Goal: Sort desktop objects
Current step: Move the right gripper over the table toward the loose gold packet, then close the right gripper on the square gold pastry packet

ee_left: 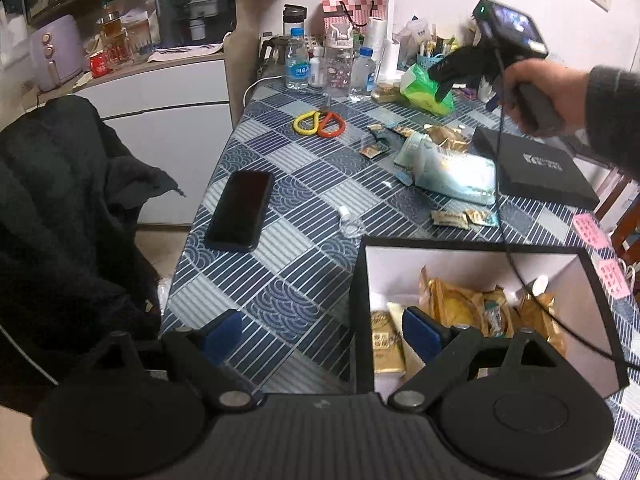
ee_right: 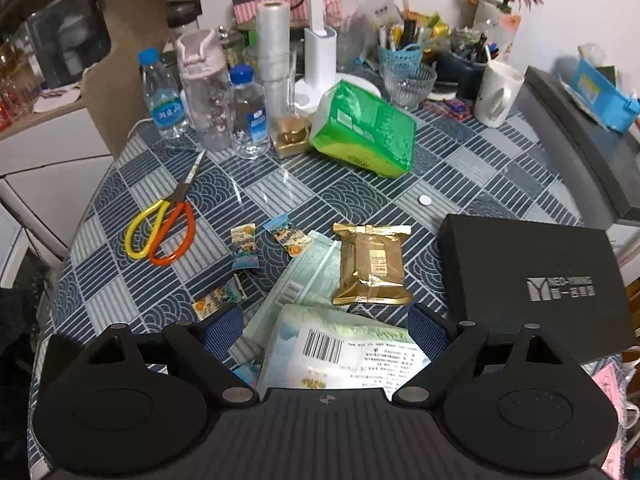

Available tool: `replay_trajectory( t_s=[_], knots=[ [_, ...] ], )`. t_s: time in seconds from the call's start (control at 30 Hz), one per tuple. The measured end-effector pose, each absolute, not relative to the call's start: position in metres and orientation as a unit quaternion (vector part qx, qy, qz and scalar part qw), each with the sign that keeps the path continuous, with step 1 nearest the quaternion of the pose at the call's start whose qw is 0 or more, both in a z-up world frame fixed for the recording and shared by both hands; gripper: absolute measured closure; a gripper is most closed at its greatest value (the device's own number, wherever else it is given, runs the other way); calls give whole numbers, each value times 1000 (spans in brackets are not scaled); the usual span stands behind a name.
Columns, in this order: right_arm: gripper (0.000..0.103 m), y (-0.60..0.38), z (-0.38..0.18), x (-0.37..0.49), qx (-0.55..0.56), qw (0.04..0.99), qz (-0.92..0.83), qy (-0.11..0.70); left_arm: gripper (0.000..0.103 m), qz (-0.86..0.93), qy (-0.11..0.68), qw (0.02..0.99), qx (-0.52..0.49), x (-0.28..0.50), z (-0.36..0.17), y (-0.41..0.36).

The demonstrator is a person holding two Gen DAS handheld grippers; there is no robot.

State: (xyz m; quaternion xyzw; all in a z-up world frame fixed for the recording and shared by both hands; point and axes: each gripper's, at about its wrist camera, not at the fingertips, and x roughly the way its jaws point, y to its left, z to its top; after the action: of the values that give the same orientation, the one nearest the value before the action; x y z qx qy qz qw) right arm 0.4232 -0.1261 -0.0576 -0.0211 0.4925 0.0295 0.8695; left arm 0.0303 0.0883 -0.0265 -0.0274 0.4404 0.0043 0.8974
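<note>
The left gripper [ee_left: 324, 334] hung with its jaws released and empty, straddling the near wall of the open black box [ee_left: 362, 304]: one pad stood over the patterned worktop [ee_left: 280, 272], the other inside the box above the gold packets [ee_left: 460, 308] already lying there. Beyond the outer pad the cloth lay bare up to a dark phone [ee_left: 240, 210] near the worktop's edge, and a small clear bottle [ee_left: 350, 224] lay just past the box's far corner.

The right gripper [ee_right: 324, 330] also stood released, holding nothing, its jaws wide over a pale printed pouch [ee_right: 340, 352] that reached out from under them. Just ahead, between the pads and slightly toward the right pad, a gold snack packet [ee_right: 370, 266] lay on a second pale pouch. Right of the right pad sat the flat black lid [ee_right: 532, 280], close by. Ahead of the left pad lay three small sweet wrappers [ee_right: 245, 248], then the scissors [ee_right: 160, 236] with yellow and orange handles.

Farther on was an open stretch of cloth with one white disc [ee_right: 425, 200]. Past it stood a green tissue pack [ee_right: 364, 128], water bottles [ee_right: 248, 112] and crowded pots along the wall.
</note>
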Motion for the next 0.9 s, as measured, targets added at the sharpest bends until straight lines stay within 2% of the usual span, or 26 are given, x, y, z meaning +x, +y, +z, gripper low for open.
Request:
replay_trajectory(
  t_s=[0.4, 0.9],
  knots=[
    [13, -149, -101, 470, -2, 867, 31, 497, 0, 13, 436, 900, -12, 56, -31, 80],
    [13, -167, -158, 522, -11, 859, 14, 511, 0, 24, 470, 882, -15, 82, -56, 81]
  ],
)
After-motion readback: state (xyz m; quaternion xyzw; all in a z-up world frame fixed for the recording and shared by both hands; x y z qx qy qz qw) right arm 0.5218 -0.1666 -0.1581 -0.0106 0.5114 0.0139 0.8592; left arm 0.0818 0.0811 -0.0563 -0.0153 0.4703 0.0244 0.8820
